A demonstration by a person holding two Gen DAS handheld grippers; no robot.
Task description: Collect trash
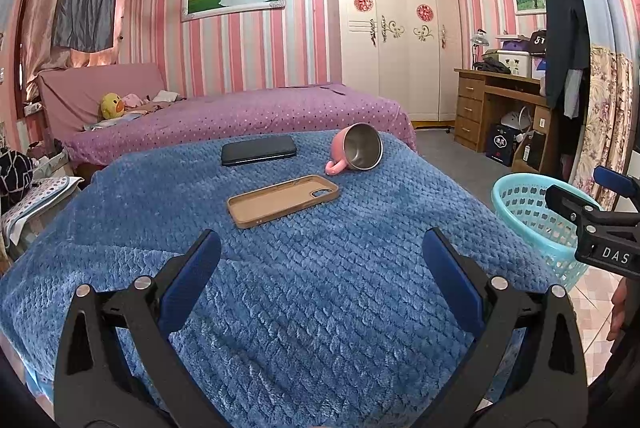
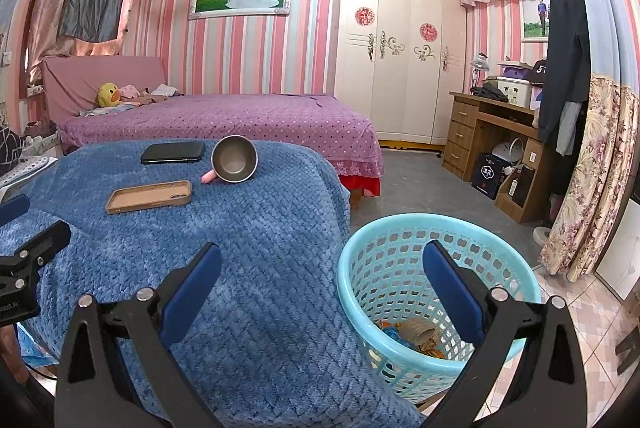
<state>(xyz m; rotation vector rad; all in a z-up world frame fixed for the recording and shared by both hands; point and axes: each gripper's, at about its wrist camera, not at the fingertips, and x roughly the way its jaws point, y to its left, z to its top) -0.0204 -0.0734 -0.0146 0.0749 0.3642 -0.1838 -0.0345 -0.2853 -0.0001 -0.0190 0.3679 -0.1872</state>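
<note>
Crumpled trash [image 2: 416, 336], a brown paper cup among orange wrappers, is seen at the bottom of the turquoise basket [image 2: 384, 268], just below and ahead of the right gripper [image 2: 322, 282], whose blue pads are held wide apart with nothing between them. The left gripper [image 1: 320, 268] is likewise spread and empty, above the blue blanket [image 1: 320, 308]. Ahead of it a tan phone case [image 1: 282, 199] is laid; beyond that, a black phone [image 1: 258, 149] and a tipped pink mug [image 1: 356, 149].

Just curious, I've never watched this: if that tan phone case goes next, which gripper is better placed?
Probably the left gripper: open, facing the tan phone case on the blue blanket. The right gripper hangs open by the blue basket.
</note>
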